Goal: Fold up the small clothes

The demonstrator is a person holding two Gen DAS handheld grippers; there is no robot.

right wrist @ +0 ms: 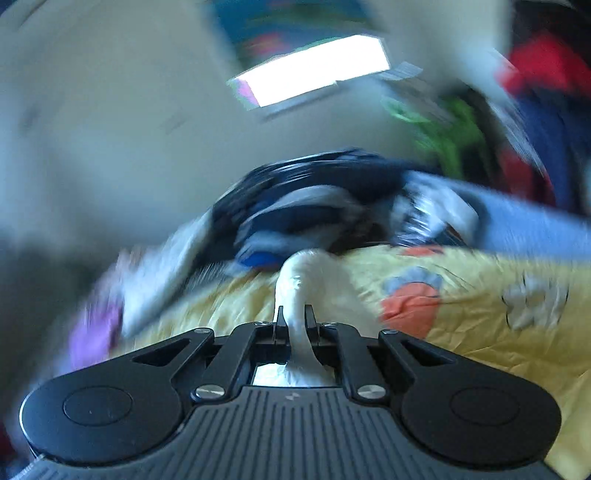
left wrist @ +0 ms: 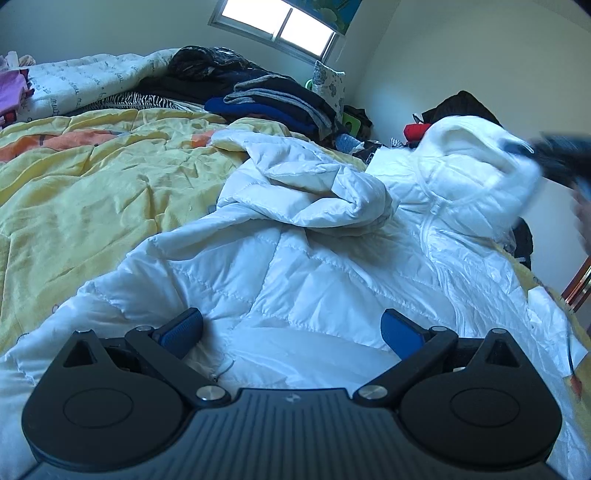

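A white quilted hooded jacket lies spread on a yellow bedspread, one sleeve bunched across its middle. My left gripper hovers open just over the jacket's lower part, its blue pads wide apart with nothing pinched. At the right edge of that view the hood is lifted off the bed by the blurred dark right gripper. In the right wrist view my right gripper is shut on a strip of white jacket fabric, which runs forward from between its fingers. That view is smeared by motion.
A pile of dark folded clothes sits at the back of the bed under a window. A white printed quilt lies at the back left. More clothes, red and black, are heaped at the right by the wall.
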